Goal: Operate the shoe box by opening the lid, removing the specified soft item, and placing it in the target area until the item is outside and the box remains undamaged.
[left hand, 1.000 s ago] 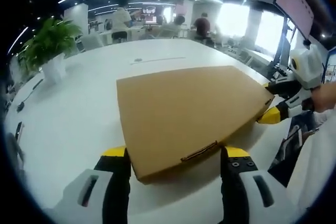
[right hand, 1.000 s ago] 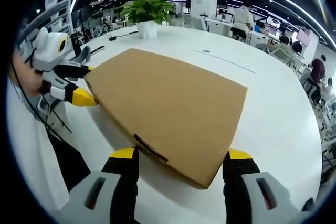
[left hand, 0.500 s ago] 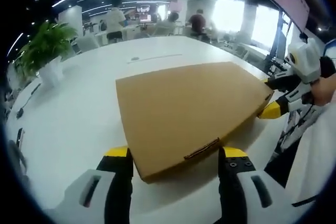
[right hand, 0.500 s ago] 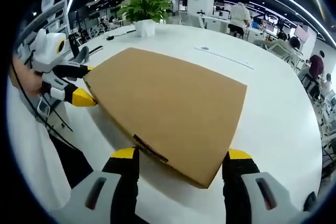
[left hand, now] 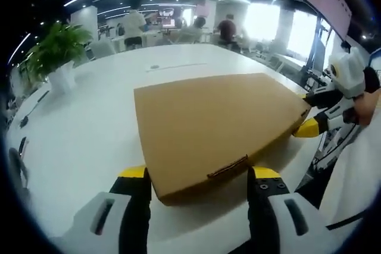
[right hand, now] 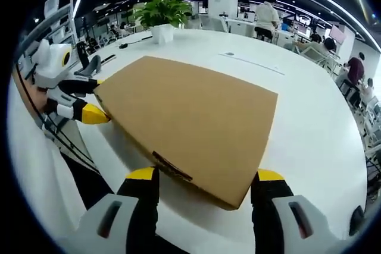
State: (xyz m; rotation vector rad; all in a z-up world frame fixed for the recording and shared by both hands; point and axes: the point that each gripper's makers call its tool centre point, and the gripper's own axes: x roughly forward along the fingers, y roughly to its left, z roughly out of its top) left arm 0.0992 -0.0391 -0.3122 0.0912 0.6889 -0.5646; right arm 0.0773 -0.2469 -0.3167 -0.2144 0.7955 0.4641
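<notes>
**Box shut, both grippers at its edges**

Cardboard box point(left hand: 214, 123) lies flat on white table point(left hand: 77, 135), lid closed. Left gripper point(left hand: 201, 178) w/ jaws apart, straddling box's near corner. Right gripper point(right hand: 202, 179) likewise spread around its own near corner. Potted plant point(right hand: 161, 16) stands well apart at table's far side.
</notes>
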